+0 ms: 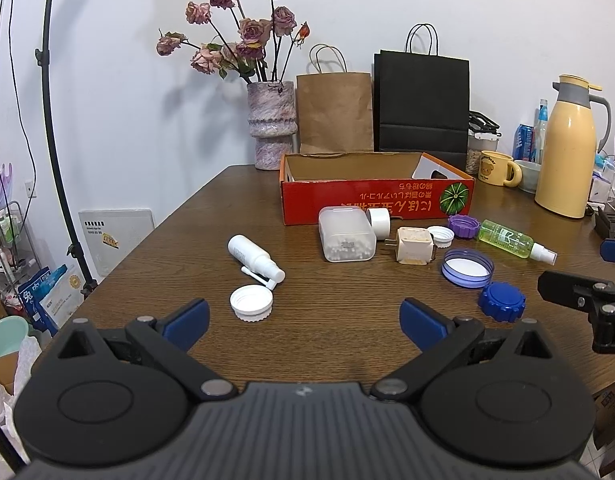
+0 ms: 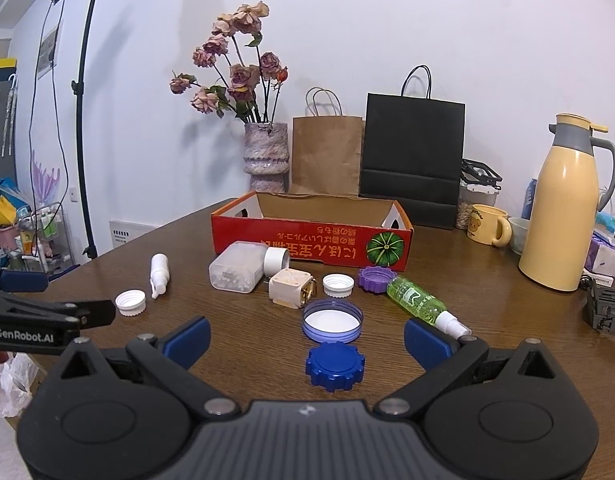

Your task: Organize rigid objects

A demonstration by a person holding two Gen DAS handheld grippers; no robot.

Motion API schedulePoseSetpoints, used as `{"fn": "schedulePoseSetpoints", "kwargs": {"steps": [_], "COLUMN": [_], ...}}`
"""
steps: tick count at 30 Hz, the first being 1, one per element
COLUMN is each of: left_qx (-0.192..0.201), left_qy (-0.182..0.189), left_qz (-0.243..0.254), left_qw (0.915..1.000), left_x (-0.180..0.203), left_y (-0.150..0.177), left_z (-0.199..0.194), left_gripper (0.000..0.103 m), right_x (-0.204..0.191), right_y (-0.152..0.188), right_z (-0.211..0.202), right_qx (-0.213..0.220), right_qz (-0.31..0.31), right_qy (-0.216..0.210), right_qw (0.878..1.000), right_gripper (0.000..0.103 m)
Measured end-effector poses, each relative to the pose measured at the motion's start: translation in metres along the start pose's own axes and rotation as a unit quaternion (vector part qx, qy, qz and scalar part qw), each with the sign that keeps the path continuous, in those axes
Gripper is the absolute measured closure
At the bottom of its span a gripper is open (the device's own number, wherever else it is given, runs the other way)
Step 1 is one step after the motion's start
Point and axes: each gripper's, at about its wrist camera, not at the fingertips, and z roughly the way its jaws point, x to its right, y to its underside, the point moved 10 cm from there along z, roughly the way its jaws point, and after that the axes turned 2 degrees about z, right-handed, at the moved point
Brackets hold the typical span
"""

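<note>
While both claws hang spread and empty, the left claw (image 1: 303, 320) faces the white cap (image 1: 251, 303) and the right claw (image 2: 305, 340) the blue cap (image 2: 334, 366), near the desk's (image 1: 179, 240) front edge, likely bound for the red box (image 2: 307, 240) behind.

Two low fisheye views, each looking forward along a wide-spread gripper toward the back wall. Left wrist view: set just above the near table edge, left gripper (image 1: 304, 322) in the foreground, red box (image 1: 377, 200) well ahead. Right wrist view: same heading, right gripper (image 2: 306, 342) just behind a blue cap (image 2: 334, 366). Shared in both: box, scattered caps and bottles, vase, paper bags, yellow jug.
</note>
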Motion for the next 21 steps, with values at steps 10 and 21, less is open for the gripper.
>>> {"fn": "schedulePoseSetpoints", "kwargs": {"steps": [10,21], "left_qx": [0.0,-0.001], "left_qy": [0.0,0.0], "left_qz": [0.0,0.0], "left_qw": [1.0,1.0], "left_x": [-0.0002,0.0001], "left_y": [0.0002,0.0003], "left_z": [0.0001,-0.0002], "left_gripper": [0.0,0.0], "right_x": [-0.0005,-0.0013], "right_y": [0.0004,0.001], "right_z": [0.0002,0.0011], "right_qx": [0.001,0.001], "right_qz": [-0.001,-0.002], "right_qy": [0.0,0.001], "right_qw": [1.0,1.0], "right_gripper": [0.0,0.0]}}
